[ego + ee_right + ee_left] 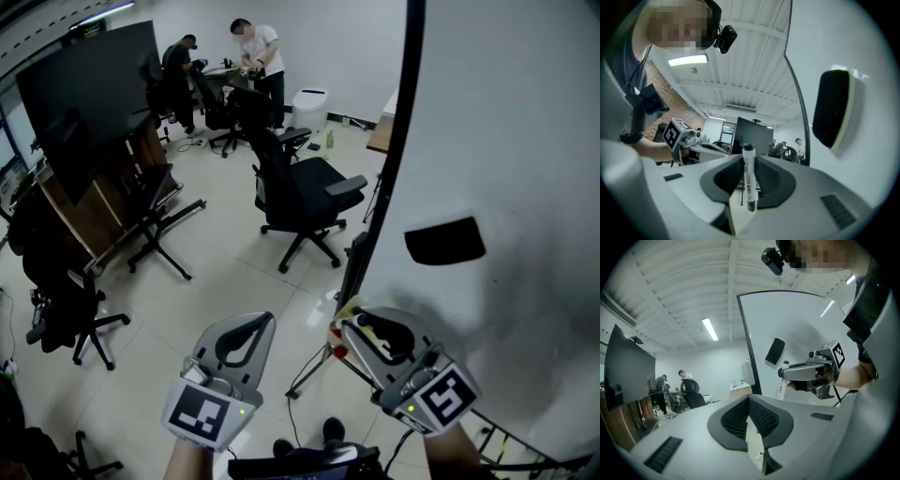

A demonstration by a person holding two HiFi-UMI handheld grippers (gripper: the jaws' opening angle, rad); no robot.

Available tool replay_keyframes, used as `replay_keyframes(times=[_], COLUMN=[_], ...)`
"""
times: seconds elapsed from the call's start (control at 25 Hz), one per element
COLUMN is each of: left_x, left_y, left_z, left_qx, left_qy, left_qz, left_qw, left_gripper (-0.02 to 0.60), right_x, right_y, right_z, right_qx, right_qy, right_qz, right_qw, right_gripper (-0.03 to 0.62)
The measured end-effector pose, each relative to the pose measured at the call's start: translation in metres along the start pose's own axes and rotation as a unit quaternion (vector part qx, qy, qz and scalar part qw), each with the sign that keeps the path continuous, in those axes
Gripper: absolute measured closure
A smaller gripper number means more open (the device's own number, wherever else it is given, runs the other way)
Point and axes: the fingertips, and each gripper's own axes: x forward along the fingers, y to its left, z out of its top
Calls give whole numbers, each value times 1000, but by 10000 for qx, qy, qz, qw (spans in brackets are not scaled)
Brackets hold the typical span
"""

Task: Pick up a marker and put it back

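The right hand-held gripper (750,194) is clamped on the marker (748,164) at mid-barrel, at lower centre of the right gripper view, in the air beside the whiteboard (487,141). The left hand-held gripper (749,401) is closed and empty. The marker's long axis stands nearly upright across the jaws, capped end uppermost. It is judged light, rigid and smooth, so it is liable to pivot, and a mid-barrel hold suits it.

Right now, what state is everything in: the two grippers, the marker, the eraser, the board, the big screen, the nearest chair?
Left gripper: shut, nothing in it.
Right gripper: shut on the marker.
Marker: held upright, black cap on top.
Eraser: stuck on the board.
Board: standing, blank.
Screen: dark.
Chair: empty.
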Motion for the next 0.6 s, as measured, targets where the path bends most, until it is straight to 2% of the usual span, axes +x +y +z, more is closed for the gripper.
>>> replay_keyframes(times=[0.6], left_x=[-36], left_y=[32], left_z=[-3], left_qx=[-142], left_qy=[-207], left_qz=[295], left_qw=[9993], left_gripper=[583], right_x=[39], right_y=[51], right_z=[-4], right_qx=[-215], right_qy=[332], right_qz=[646], right_qw=[9971], right_gripper=[503])
